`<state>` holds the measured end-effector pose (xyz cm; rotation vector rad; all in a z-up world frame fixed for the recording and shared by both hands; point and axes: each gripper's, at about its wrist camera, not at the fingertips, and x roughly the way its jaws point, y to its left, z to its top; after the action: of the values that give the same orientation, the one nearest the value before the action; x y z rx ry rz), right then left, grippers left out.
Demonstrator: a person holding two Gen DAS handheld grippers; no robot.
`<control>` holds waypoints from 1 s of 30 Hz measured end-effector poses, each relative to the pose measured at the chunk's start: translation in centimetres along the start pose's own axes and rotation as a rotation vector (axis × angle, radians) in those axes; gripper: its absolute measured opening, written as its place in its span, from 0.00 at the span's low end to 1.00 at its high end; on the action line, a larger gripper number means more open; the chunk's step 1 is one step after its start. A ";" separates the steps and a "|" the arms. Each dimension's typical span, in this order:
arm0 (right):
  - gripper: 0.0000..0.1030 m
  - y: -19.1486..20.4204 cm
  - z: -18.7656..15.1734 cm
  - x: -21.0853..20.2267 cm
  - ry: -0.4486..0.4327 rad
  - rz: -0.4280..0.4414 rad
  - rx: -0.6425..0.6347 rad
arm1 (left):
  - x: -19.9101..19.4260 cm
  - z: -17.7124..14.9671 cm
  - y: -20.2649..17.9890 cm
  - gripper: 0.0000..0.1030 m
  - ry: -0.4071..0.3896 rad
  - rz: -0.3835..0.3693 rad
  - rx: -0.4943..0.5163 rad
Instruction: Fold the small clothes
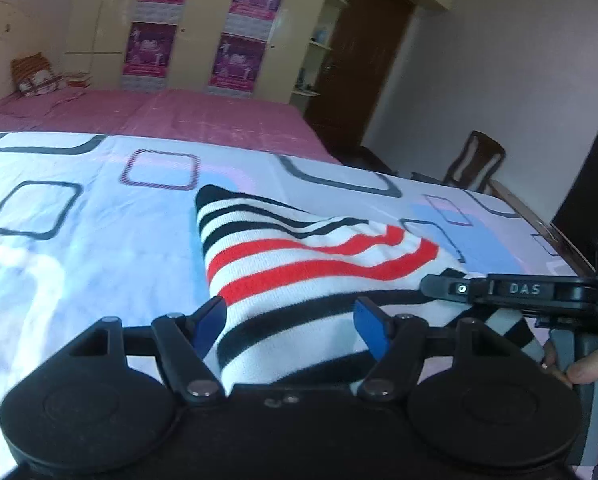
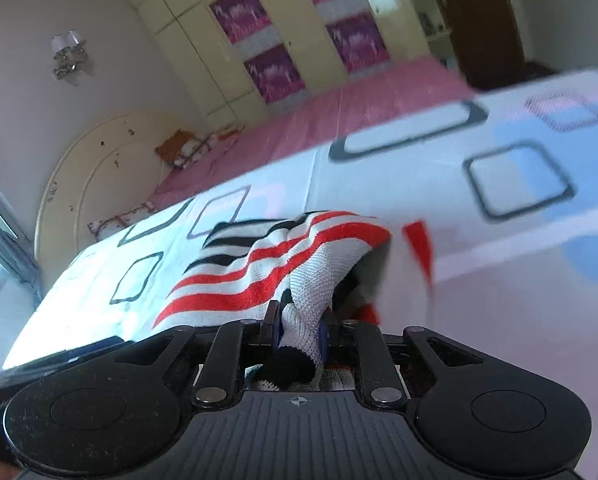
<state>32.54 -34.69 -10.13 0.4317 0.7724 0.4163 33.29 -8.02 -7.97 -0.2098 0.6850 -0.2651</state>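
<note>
My right gripper [image 2: 299,330] is pinching a bunched fold of the striped knit garment [image 2: 267,268] between its 2 blue pads; the cloth rises ahead of it off the patterned bedsheet [image 2: 379,176]. My left gripper [image 1: 293,320] stands spread, the same garment [image 1: 299,264] running between its fingers, the pads not pressing it. The right gripper [image 1: 443,286] sits just right of it.

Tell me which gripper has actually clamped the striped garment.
The right gripper: its jaws pinch a bunched edge of the striped garment. The left gripper stands open, cloth lying loose between its fingers.
</note>
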 end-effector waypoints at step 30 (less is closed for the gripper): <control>0.18 -3.8 -7.9 -6.5 0.098 -0.012 0.273 | 0.3 -3.8 0.5 0.61 0.137 -0.007 0.085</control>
<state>23.22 -39.44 -13.42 0.6652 0.9316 0.3227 31.17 -8.03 -11.14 -0.1139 0.8069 -0.3161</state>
